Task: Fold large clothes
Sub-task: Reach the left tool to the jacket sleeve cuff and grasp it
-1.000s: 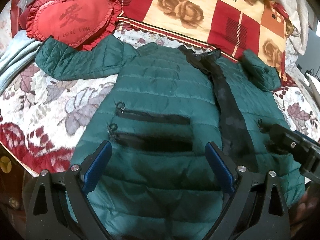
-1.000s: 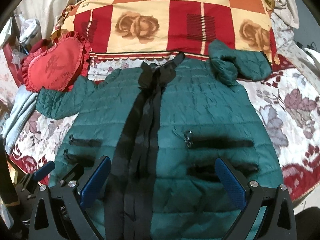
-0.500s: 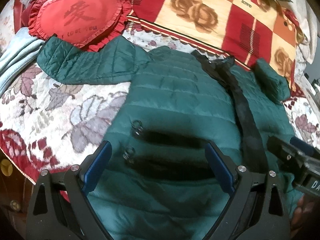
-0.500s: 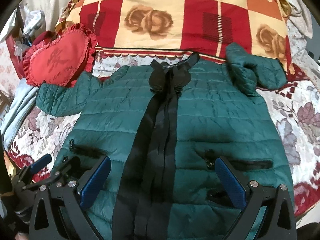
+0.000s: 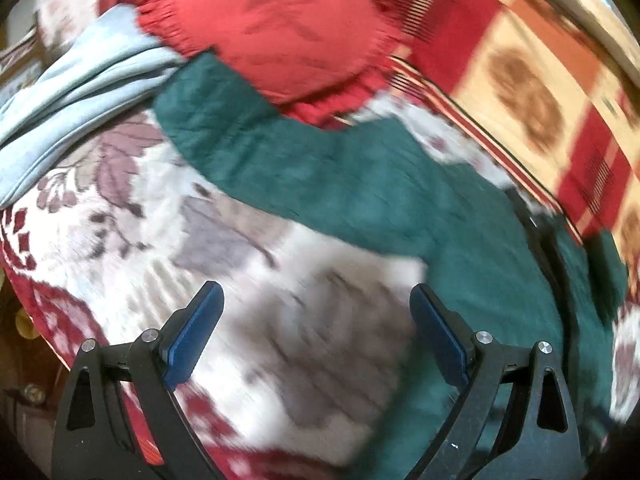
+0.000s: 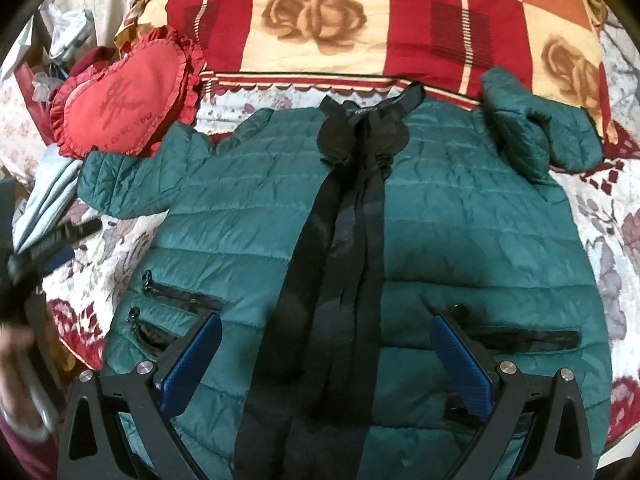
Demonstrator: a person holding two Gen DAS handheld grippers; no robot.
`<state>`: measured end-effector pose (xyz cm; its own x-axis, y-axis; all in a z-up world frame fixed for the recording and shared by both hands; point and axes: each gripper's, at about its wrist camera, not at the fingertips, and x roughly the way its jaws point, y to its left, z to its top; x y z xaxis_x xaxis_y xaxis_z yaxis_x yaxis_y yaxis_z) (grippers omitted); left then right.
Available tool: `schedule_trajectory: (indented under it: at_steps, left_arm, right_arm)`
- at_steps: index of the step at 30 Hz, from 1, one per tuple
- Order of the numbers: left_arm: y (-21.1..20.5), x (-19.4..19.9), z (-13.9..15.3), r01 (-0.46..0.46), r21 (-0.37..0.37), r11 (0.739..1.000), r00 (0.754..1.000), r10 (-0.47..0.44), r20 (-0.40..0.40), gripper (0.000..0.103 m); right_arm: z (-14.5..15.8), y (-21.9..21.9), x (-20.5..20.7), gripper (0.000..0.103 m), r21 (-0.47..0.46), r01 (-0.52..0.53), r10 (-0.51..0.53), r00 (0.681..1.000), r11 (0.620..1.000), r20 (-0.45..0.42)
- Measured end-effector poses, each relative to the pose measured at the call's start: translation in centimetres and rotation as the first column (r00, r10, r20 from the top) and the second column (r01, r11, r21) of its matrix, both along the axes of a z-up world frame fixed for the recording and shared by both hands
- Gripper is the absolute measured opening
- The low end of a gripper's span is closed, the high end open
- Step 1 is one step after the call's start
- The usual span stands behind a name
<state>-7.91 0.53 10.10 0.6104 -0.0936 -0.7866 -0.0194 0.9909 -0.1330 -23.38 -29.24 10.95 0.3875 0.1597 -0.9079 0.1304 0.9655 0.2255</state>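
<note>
Fold not yet begun: green jacket [image 6: 440, 220] spread flat on the bed [image 5: 240, 280], front up. Left gripper [image 5: 316, 332] released, empty, sleeve [image 5: 256, 148] ahead. Right gripper [image 6: 326, 360] released over the hem. Next, likely grasping that sleeve to fold inward

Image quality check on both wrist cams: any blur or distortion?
Left wrist: heavy motion blur over the green jacket, heart cushion and floral bedspread; only the left claw, open, stays sharp. Right wrist: the jacket and right claw, open, are crisp, with a blurred smear at the left edge. Both: fisheye bowing, dark corners.
</note>
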Motion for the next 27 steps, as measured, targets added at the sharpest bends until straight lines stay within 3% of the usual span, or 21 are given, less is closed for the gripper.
schedule_trajectory:
  at_steps: [5,14,22,27]
  left_arm:
    - [4.8,5.1,-0.2,-0.139,0.018,0.99,0.99,0.139,0.014,0.094]
    - [10.5,13.4,-2.3,-0.341,0.144,0.929,0.94,0.334,0.075,0.094]
    - [12.1,18.3,-4.6,-0.379,0.189,0.906,0.925,0.374,0.062,0.094]
    - [11.7,19.9,-5.0,-0.34,0.176,0.924,0.94,0.332,0.074,0.094]
  right_arm:
    - [-0.5,0.4,0.5,0.103,0.02,-0.02,0.02,1.0,1.0,-0.02]
    - [-1.8,-0.1,1.0,0.103,0.041,-0.018,0.021,0.998,0.999,-0.066]
    - [-2.2,-1.5,1.5,0.103,0.097,0.054,-0.046,0.996,0.994,-0.078]
    - [-2.7,-1.0,2.1,0.103,0.071,0.032,-0.027,0.996,0.997,-0.08]
